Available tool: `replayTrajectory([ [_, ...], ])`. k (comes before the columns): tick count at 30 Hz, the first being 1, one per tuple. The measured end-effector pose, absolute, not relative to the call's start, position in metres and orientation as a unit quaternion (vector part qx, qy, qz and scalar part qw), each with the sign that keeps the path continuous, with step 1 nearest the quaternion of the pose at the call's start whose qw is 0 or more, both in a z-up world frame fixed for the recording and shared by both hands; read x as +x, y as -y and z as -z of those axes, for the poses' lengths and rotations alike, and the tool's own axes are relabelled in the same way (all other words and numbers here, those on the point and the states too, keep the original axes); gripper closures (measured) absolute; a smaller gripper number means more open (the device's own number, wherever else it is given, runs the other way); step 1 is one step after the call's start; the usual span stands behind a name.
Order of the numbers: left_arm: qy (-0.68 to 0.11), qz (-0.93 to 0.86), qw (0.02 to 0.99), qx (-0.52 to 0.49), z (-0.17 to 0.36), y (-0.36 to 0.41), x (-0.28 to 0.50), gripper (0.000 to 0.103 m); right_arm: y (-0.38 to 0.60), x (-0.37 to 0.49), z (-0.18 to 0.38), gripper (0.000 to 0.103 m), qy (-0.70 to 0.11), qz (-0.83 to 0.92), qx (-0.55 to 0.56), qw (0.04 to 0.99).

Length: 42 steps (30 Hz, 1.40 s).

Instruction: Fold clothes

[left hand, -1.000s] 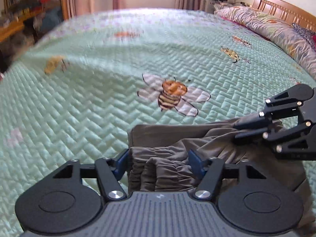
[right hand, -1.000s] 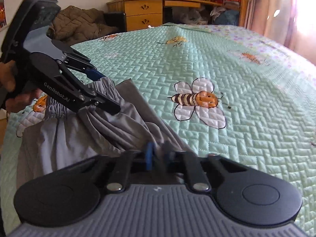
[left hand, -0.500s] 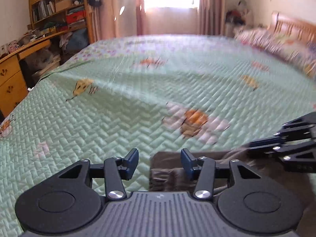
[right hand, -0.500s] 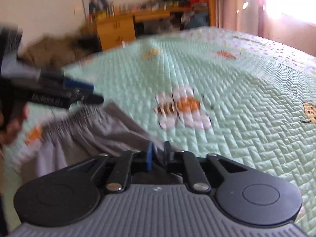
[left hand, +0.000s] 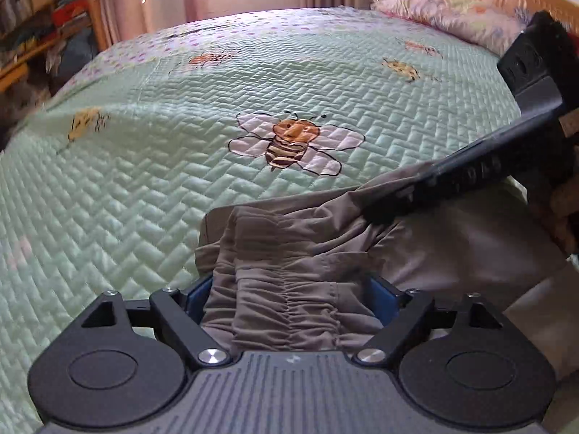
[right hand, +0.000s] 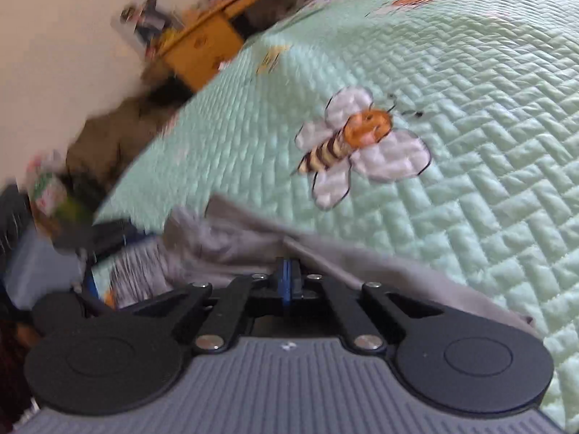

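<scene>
**Grey trousers gathered at the near edge of a bee-print bed**

Grey trousers (left hand: 325, 246) lie crumpled on the mint-green quilted bedspread (left hand: 144, 188), at its near edge, just short of an embroidered bee (left hand: 293, 141). Their elasticated waistband (left hand: 286, 307) faces the left wrist camera, and the cloth's long axis runs from that band off to the right, toward the other tool; how the legs lie cannot be told.

The left gripper (left hand: 289, 300) stands wide, its jaws having just been opening; the bunched waistband sits between the 2 blue pads (left hand: 195, 296), and whether they press on it cannot be told. The right gripper (right hand: 289, 282) is fully closed, jaws having just been closing, blue pads together at a fold of the grey cloth (right hand: 253, 238); whether fabric is pinched between them is not clear. In the left view it reaches in from the right, its tip (left hand: 383, 213) on the trousers.
</scene>
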State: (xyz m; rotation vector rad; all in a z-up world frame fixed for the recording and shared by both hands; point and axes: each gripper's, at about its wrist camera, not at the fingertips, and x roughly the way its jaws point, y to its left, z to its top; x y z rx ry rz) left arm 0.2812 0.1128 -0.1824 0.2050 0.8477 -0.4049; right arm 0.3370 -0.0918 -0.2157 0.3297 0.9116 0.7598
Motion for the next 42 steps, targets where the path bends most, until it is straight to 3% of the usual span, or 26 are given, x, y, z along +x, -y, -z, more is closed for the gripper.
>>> replayTrajectory([
  [4, -0.409, 0.195, 0.885, 0.108, 0.177, -0.111, 0.279, 0.015, 0.122, 0.313, 0.193, 0.088, -0.376, -0.353, 0.200, 0.833],
  [8, -0.401, 0.190, 0.891, 0.098, 0.158, -0.113, 0.271, 0.016, 0.168, 0.255, 0.163, 0.086, -0.316, -0.326, 0.199, 0.869],
  [10, -0.385, 0.192, 0.898, 0.095, 0.144, -0.109, 0.261, 0.015, 0.191, 0.220, 0.162, 0.072, -0.311, -0.277, 0.201, 0.887],
  [12, -0.369, 0.209, 0.901, 0.088, 0.129, -0.098, 0.250, 0.013, 0.208, 0.189, 0.174, 0.066, -0.321, -0.237, 0.208, 0.893],
  [15, -0.363, 0.249, 0.892, 0.098, 0.116, -0.063, 0.243, 0.008, 0.209, 0.153, 0.194, 0.066, -0.334, -0.227, 0.181, 0.897],
  [21, -0.357, 0.220, 0.895, 0.152, 0.102, -0.007, 0.248, 0.013, 0.199, 0.130, 0.215, 0.066, -0.334, -0.234, 0.156, 0.900],
  [26, -0.357, 0.052, 0.921, 0.150, 0.098, -0.054, 0.261, 0.013, 0.213, 0.135, 0.207, 0.065, -0.311, -0.247, 0.182, 0.899],
  [31, -0.361, -0.022, 0.926, 0.103, 0.086, -0.114, 0.263, 0.013, 0.198, 0.155, 0.191, 0.054, -0.275, -0.280, 0.183, 0.901],
  [35, -0.367, 0.107, 0.922, 0.063, 0.079, -0.111, 0.249, 0.013, 0.186, 0.163, 0.190, 0.054, -0.270, -0.294, 0.199, 0.895],
  [38, -0.386, 0.187, 0.896, 0.111, 0.106, -0.078, 0.245, 0.009, 0.184, 0.162, 0.194, 0.054, -0.276, -0.317, 0.230, 0.878],
  [42, -0.437, 0.153, 0.876, 0.138, 0.166, -0.077, 0.274, 0.009, 0.172, 0.156, 0.207, 0.054, -0.322, -0.309, 0.202, 0.872],
])
